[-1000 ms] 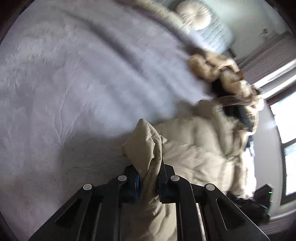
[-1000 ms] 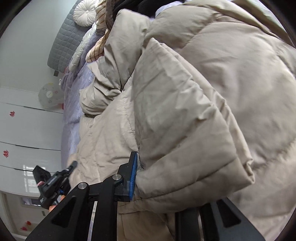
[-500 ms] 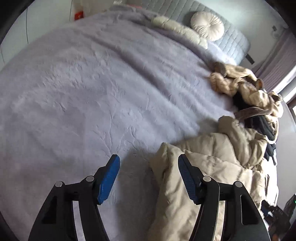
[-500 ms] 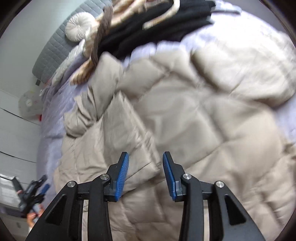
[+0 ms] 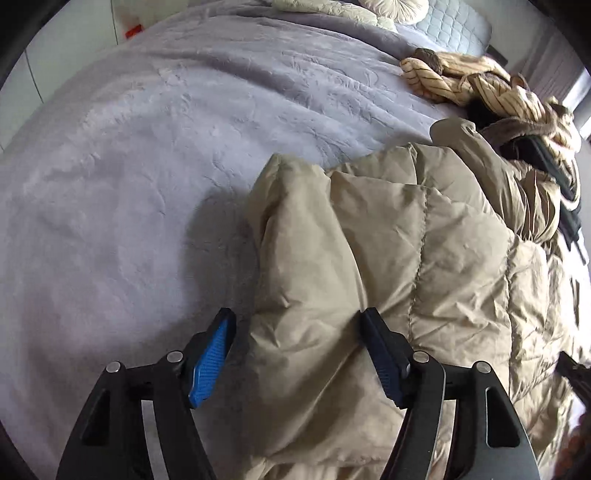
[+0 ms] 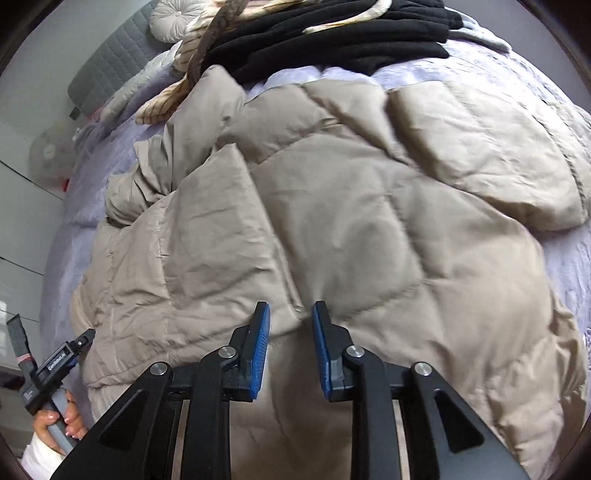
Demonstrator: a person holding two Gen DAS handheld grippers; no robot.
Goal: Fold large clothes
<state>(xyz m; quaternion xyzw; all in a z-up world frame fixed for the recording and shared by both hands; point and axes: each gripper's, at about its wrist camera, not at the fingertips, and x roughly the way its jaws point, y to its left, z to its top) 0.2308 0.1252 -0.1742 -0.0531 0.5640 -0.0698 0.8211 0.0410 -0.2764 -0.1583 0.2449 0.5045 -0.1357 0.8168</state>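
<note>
A beige quilted puffer jacket (image 5: 424, 236) lies spread on the lavender bed cover (image 5: 147, 147). My left gripper (image 5: 297, 321) hovers over its folded left edge. Its jaws are opening, and the fold lies below the gap without touching the blue pads (image 5: 210, 358). In the right wrist view the jacket (image 6: 351, 221) fills the middle. My right gripper (image 6: 291, 310) hangs above it with a narrow gap. Its jaws are closing and no cloth is pinched between them. The left gripper (image 6: 55, 365) also shows at that view's lower left, held by a hand (image 6: 55, 417).
A heap of other clothes lies beyond the jacket: a striped beige garment (image 5: 480, 85) and black ones (image 6: 332, 40). A round cushion (image 6: 170, 18) and grey headboard (image 6: 107, 70) stand at the bed's far end. Bare bed cover stretches left of the jacket.
Both grippers were shut on folds of the jacket and have let go. They have drawn back above it, the left jaws spreading wide. The jacket now rests flat on the bed.
</note>
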